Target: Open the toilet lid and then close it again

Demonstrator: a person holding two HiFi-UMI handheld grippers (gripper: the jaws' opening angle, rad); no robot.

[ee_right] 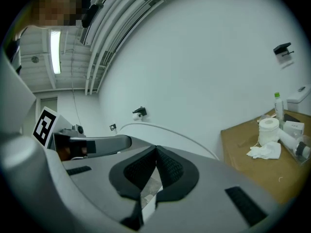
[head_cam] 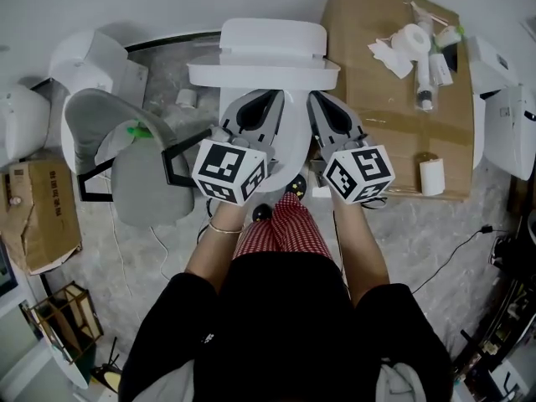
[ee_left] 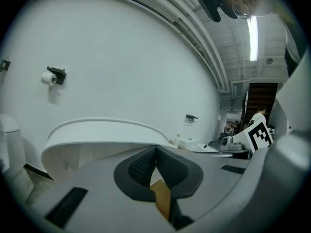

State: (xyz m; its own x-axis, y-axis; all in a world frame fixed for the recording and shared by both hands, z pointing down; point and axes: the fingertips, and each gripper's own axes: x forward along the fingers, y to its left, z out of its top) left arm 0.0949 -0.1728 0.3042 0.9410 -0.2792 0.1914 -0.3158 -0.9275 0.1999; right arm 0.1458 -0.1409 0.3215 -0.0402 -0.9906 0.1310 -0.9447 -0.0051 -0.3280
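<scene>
The white toilet has its tank (head_cam: 272,38) against the wall. Its lid (head_cam: 264,75) is lifted partway and shows as a broad white slab seen edge-on. Both grippers point almost level at it, side by side. My left gripper (head_cam: 279,97) is shut, its tips at the lid's front edge on the left; nothing lies between the pads. My right gripper (head_cam: 311,97) is shut too, at the same edge on the right. In the left gripper view the lid's rim (ee_left: 107,129) arcs just above the closed left gripper (ee_left: 155,148). In the right gripper view the rim (ee_right: 170,132) curves beyond the closed right gripper (ee_right: 156,148).
A cardboard box (head_cam: 394,107) right of the toilet carries a paper roll (head_cam: 412,38), tissues and bottles. A second toilet with a grey seat (head_cam: 126,162) stands at the left. Another paper roll (head_cam: 431,176) and a cable (head_cam: 452,254) lie on the floor. The person's legs are right behind the grippers.
</scene>
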